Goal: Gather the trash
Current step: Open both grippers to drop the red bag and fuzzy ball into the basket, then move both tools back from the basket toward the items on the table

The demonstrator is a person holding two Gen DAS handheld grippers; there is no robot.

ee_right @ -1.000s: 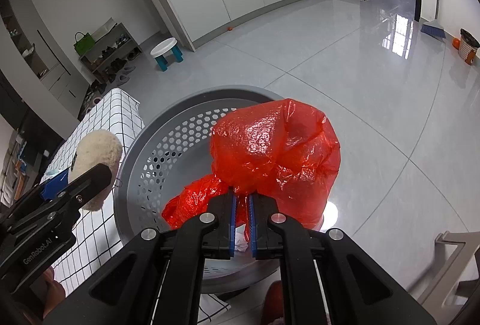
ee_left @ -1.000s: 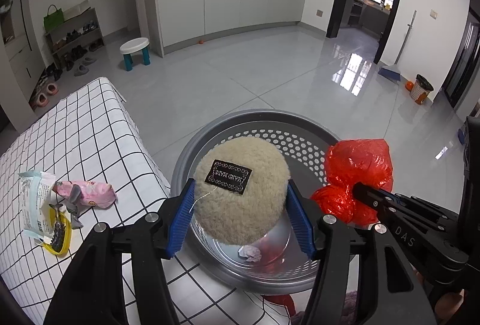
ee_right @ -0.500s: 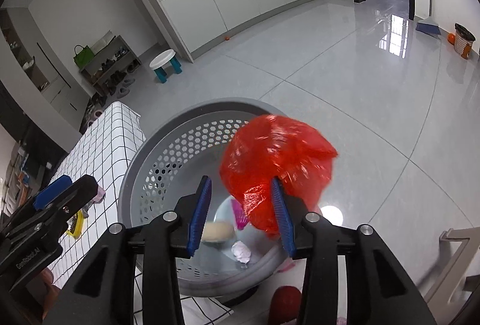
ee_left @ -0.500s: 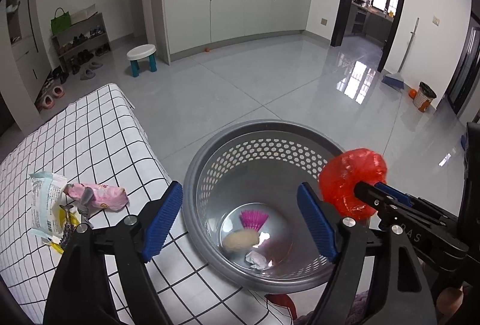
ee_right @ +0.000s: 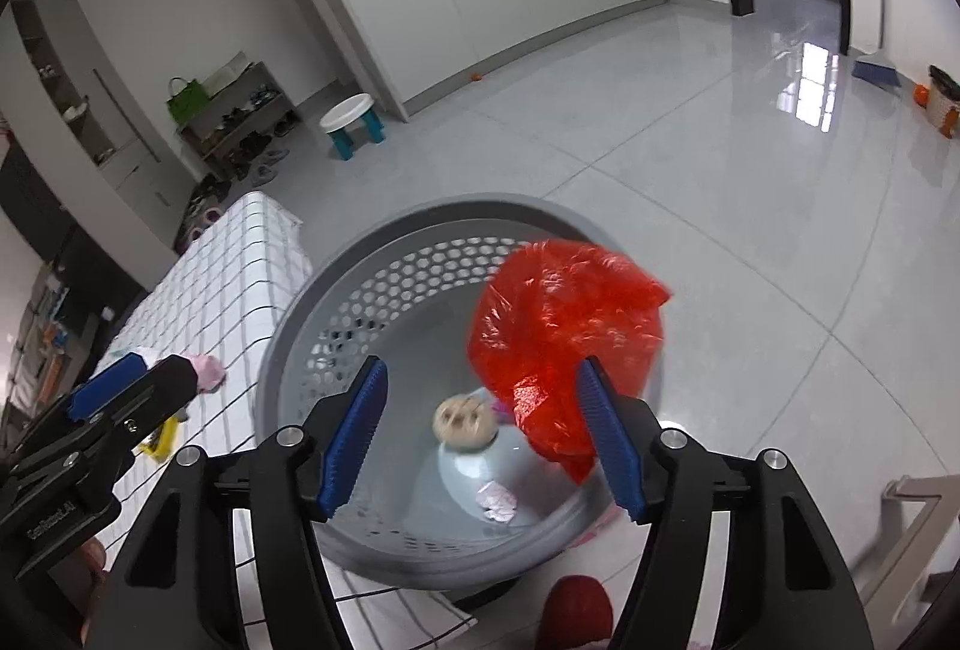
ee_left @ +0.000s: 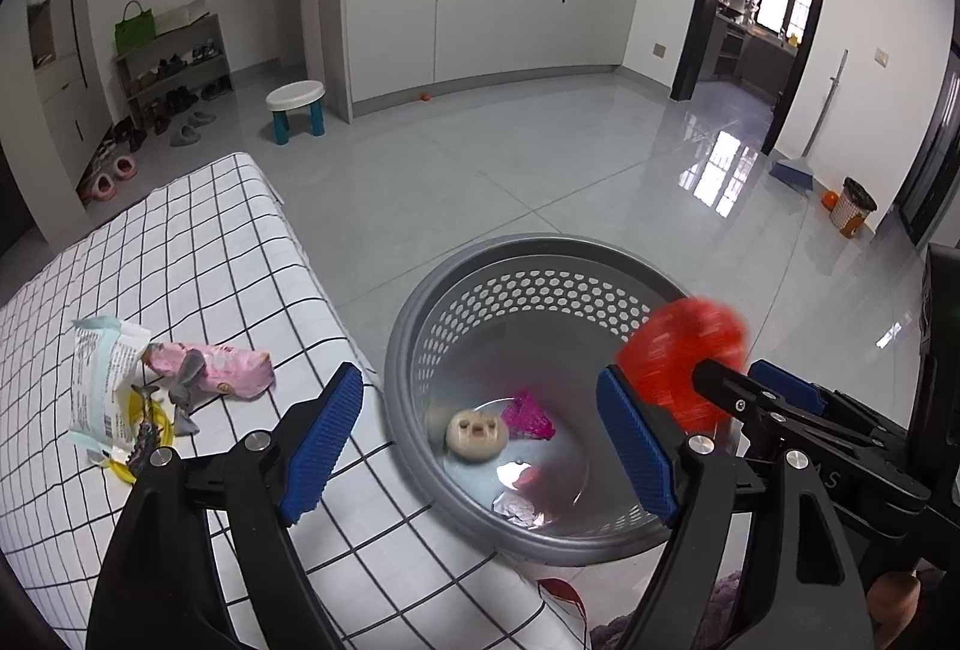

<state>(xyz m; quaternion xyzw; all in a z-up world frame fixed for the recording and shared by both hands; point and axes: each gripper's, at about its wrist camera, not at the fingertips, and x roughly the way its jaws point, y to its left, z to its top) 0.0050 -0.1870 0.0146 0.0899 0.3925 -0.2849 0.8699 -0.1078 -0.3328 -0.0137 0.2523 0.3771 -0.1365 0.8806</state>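
Letting go cleanly matters most: our right gripper [ee_right: 480, 431] is opening, the red plastic bag [ee_right: 564, 332] brushing its right pad [ee_right: 606, 428], so we should spread wider and hold over the grey basket [ee_right: 288, 350]. Our left gripper [ee_left: 480, 440] gapes empty. Crumpled, the bag hangs roughly upright, loose tail down. Beyond, wrappers [ee_left: 207, 374] wait on the checked cloth.
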